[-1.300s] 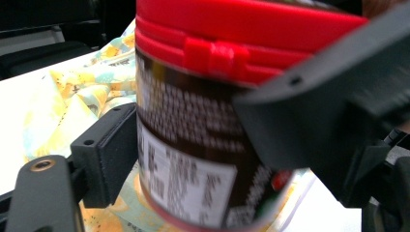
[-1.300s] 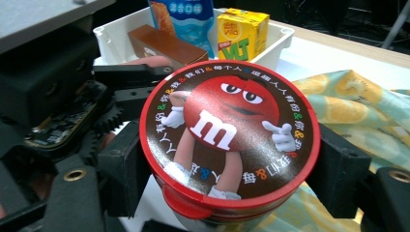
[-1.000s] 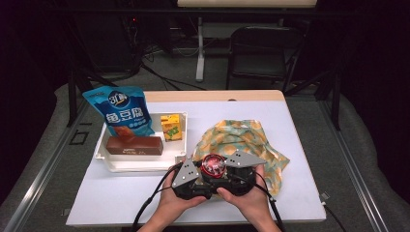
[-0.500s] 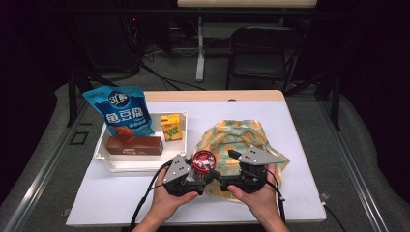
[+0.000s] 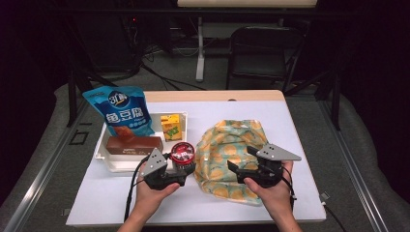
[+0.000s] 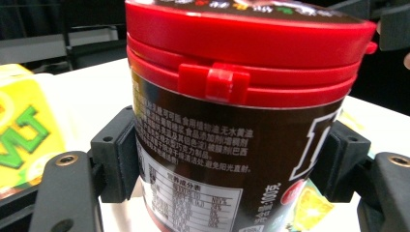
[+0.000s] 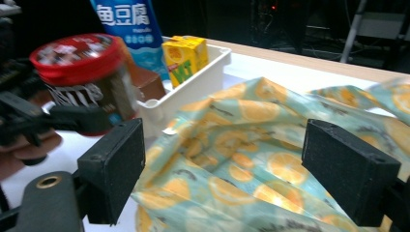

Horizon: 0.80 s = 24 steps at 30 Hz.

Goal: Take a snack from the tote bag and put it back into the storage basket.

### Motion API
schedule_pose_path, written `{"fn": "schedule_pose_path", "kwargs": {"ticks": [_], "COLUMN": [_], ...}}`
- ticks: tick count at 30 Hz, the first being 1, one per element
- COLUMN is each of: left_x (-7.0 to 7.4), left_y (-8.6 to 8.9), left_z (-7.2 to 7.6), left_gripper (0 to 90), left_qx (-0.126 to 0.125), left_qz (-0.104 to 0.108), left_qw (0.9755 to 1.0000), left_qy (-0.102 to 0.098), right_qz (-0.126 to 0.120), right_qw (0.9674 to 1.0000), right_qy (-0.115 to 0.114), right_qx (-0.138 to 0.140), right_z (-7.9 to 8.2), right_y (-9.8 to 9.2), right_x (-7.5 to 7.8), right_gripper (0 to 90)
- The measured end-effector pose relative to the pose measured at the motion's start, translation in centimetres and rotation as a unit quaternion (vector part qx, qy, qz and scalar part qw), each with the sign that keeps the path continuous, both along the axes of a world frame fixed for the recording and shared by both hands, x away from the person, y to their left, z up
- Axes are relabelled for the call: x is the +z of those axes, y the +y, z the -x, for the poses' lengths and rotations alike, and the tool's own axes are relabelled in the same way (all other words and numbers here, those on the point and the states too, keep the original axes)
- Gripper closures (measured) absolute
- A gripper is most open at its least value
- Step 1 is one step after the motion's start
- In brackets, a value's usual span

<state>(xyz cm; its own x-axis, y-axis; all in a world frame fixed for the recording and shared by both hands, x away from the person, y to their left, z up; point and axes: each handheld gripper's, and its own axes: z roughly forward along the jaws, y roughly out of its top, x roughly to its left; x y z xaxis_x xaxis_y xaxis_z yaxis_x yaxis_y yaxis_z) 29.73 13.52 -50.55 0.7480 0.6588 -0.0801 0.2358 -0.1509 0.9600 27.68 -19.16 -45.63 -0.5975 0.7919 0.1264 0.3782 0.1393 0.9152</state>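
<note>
A round, dark-labelled plastic canister with a red snap lid (image 6: pixel 241 111) is clamped upright between the two black jaws of the left gripper (image 5: pixel 175 170), the pads being pressed against its left and right sides below the lid. In the high view it is seen just off the near right corner of a white rectangular plastic tray (image 5: pixel 112 163), between that tray and a crumpled cloth bag printed with orange slices (image 5: pixel 227 145). The right gripper (image 5: pixel 241 166) is held over the near part of the cloth bag, well apart from the canister; its jaws have just been opening and are spread wide, with only the loose fabric seen beyond them and nothing pressed between the pads. In the tray are kept a blue snack pouch (image 5: pixel 122 112), a brown bar-shaped pack (image 5: pixel 134 144) and a small yellow drink carton (image 5: pixel 171 126).
</note>
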Motion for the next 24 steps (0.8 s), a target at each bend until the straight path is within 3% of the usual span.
{"fn": "schedule_pose_path", "kwargs": {"ticks": [12, 14, 20, 24], "left_x": [-0.4, -0.6, -1.4, -1.9], "left_y": [3.3, 3.8, 4.6, 5.1], "left_z": [-1.3, -1.6, -2.2, -2.5], "left_gripper": [25.2, 25.2, 25.1, 25.1], "left_qx": [0.040, 0.035, 0.046, 0.053], "left_qz": [0.017, 0.018, 0.005, 0.011], "left_qw": [0.9991, 0.9992, 0.9988, 0.9985], "left_qy": [0.000, 0.008, 0.019, 0.013], "right_qz": [0.010, 0.013, 0.019, 0.019], "right_qw": [0.9994, 0.9992, 0.9986, 0.9982], "right_qy": [0.014, 0.018, 0.023, 0.027], "right_qx": [-0.029, -0.033, -0.044, -0.050], "right_z": [0.0, 0.0, 0.2, 0.3], "right_y": [-2.9, -3.3, -4.2, -4.8], "right_x": [-1.8, -2.1, -2.9, -3.2], "right_gripper": [15.6, 15.7, 16.2, 16.5]}}
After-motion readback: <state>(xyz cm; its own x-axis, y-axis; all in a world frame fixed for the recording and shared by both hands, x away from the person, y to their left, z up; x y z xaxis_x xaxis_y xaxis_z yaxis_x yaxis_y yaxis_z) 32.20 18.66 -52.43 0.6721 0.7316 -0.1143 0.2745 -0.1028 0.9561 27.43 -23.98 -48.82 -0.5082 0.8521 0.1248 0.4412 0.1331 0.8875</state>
